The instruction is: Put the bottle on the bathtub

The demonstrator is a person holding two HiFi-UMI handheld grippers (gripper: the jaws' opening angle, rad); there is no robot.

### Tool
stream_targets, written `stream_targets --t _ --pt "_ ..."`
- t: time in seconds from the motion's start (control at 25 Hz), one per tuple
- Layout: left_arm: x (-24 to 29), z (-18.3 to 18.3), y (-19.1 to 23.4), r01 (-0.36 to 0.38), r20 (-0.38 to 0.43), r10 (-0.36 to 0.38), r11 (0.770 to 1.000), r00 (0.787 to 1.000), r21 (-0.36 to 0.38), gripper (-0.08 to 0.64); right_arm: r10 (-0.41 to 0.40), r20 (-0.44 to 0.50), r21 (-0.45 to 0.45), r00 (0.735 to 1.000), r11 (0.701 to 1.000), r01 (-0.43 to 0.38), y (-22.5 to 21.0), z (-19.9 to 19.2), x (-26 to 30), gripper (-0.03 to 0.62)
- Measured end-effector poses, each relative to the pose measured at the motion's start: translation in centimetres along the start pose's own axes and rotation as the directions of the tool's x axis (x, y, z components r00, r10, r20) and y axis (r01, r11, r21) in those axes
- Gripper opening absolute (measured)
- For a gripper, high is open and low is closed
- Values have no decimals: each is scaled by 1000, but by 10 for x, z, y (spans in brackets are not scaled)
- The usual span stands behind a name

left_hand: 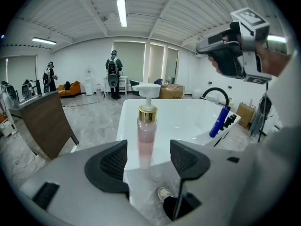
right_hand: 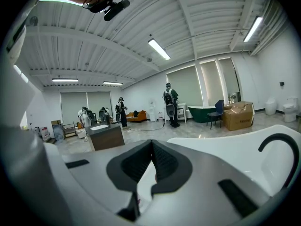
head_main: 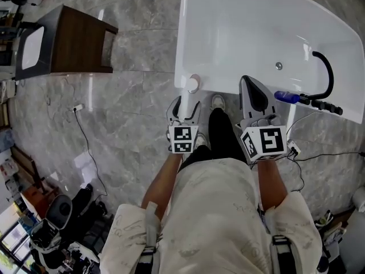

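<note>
Both jaws of the left gripper [left_hand: 148, 149] flank the upright bottle [left_hand: 146, 128], untouched.

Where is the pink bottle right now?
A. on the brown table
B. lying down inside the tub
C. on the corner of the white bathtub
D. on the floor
C: the pink bottle stands upright on the bathtub's corner rim, just in front of the open left gripper.
</note>
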State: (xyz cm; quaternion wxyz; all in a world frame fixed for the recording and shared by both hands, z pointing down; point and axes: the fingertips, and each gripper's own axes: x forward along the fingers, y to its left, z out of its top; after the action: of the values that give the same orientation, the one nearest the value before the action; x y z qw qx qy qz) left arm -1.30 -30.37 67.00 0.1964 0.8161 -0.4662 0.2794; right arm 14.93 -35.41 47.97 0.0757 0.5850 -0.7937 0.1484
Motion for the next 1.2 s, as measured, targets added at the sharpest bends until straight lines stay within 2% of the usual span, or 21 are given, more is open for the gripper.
stream_targets --t 0.28,0.52,0.76,0.88,1.0,1.2 --pt "-65 24 -10 -7 109 10 999 994 -36 265 8 33 -28 999 1000 -7 27 18 -43 -11" --pt "-125 40 5 -10 242 36 994 970 -107 265 16 80 -48 997 999 -12 65 6 -66 -11" --pt "-195 56 16 -38 348 70 994 935 -98 265 4 117 -80 993 997 5 96 21 -104 -11" --pt "-232 68 24 -90 409 128 990 904 -112 265 -6 126 -83 992 996 16 107 27 -122 -11" --pt "-258 84 32 -109 461 153 987 874 -121 264 6 130 -97 991 995 7 123 27 -123 -11" --pt "-300 101 36 -144 495 149 988 856 -48 264 44 164 -107 986 994 -26 155 39 -135 -11"
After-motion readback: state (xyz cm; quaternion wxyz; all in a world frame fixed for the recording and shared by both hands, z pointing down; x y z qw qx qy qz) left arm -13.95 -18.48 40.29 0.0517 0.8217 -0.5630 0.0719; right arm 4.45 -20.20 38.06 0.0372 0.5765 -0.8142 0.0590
